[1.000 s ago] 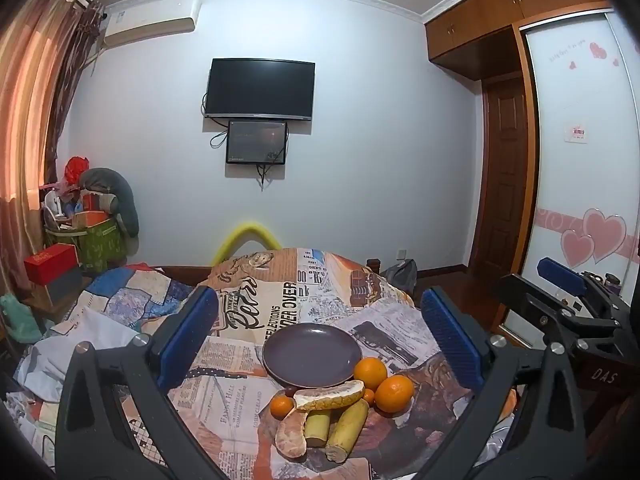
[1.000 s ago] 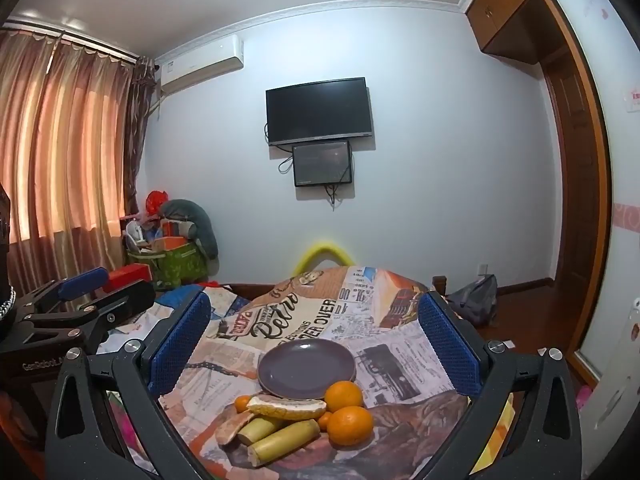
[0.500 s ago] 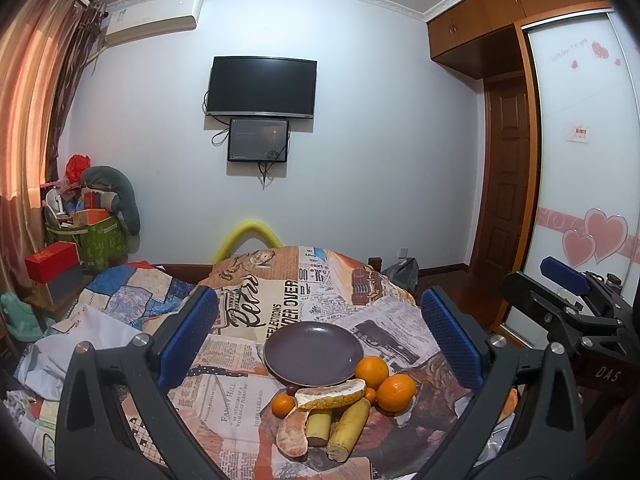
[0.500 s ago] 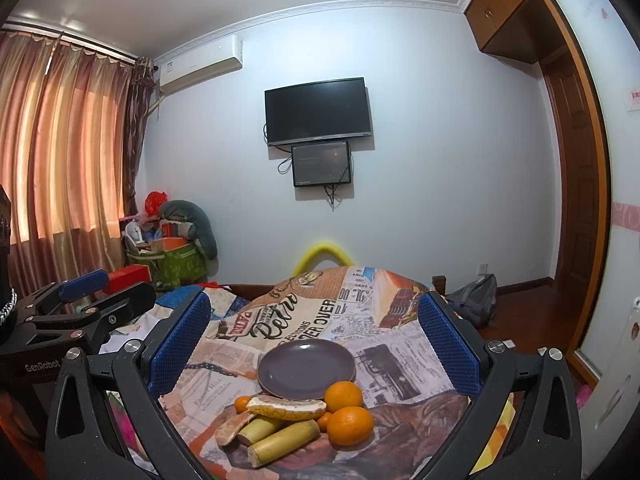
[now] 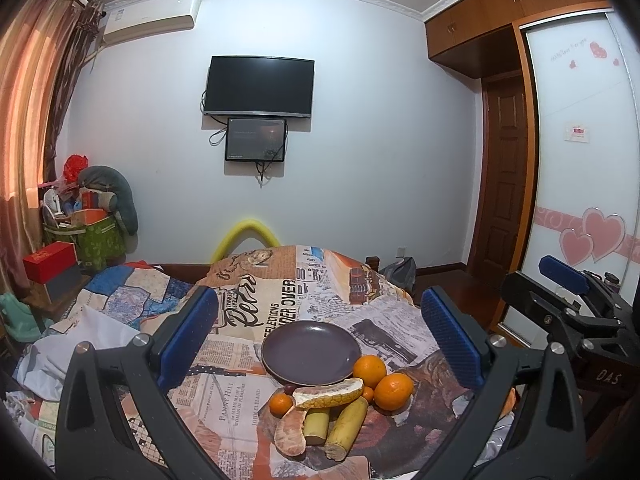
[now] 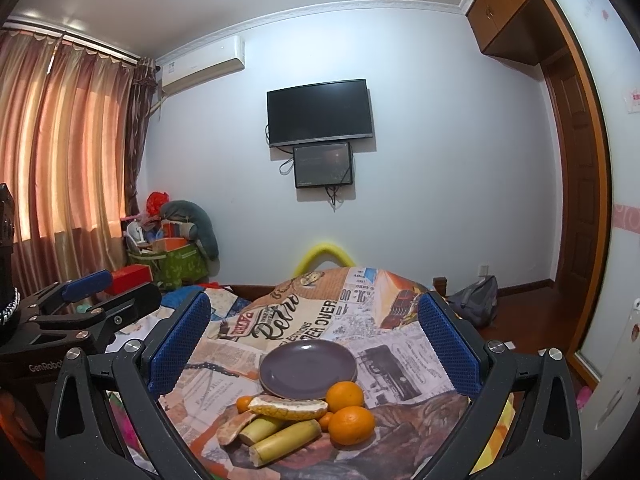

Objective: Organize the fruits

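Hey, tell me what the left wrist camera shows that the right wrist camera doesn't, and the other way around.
Only the left wrist view shows the wardrobe door with pink hearts and the right tongs at its right edge.

Only the right wrist view shows the full width of the curtains and the left tongs at its left edge.

Both show the empty purple plate on the newspaper-print cloth, two large oranges, the wall TV, and open tongs holding nothing.
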`<state>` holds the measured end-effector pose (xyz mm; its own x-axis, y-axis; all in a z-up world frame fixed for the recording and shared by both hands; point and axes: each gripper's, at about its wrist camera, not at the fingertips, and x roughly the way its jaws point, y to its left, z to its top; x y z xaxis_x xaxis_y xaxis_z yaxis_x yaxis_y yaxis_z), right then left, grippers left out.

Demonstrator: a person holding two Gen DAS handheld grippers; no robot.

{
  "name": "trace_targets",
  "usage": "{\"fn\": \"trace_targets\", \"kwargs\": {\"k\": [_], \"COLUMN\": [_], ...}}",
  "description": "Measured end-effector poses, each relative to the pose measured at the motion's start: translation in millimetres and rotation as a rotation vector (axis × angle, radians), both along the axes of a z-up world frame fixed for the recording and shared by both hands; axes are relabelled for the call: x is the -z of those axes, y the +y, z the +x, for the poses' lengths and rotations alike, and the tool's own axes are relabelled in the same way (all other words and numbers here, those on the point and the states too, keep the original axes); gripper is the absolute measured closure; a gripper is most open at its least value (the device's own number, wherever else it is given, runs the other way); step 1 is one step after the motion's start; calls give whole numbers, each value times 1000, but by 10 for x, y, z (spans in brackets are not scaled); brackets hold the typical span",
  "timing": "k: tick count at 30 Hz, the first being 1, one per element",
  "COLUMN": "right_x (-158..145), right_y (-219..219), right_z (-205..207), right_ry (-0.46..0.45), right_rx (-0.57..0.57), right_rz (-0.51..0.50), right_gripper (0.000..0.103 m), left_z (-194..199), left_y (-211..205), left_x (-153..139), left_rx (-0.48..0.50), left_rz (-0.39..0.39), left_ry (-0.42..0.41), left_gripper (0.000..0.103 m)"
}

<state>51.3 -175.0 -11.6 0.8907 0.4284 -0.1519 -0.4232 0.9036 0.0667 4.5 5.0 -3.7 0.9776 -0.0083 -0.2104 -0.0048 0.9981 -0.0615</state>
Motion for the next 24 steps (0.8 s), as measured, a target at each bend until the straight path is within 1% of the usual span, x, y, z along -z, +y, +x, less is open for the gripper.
{"fn": "trace_targets", "kwargs": {"k": [24], "right_x": [6], "right_y": [3], "right_z": [-10], "right_ry": [-3], "right_rx": [0], "right_rz": [3], "right_gripper": [0], "left_z": [-19], "left_y": [7], "left_x": [-27], "left_rx": [6], "left_rz": [-5], "left_ry": [-7], "left_gripper": [0]}}
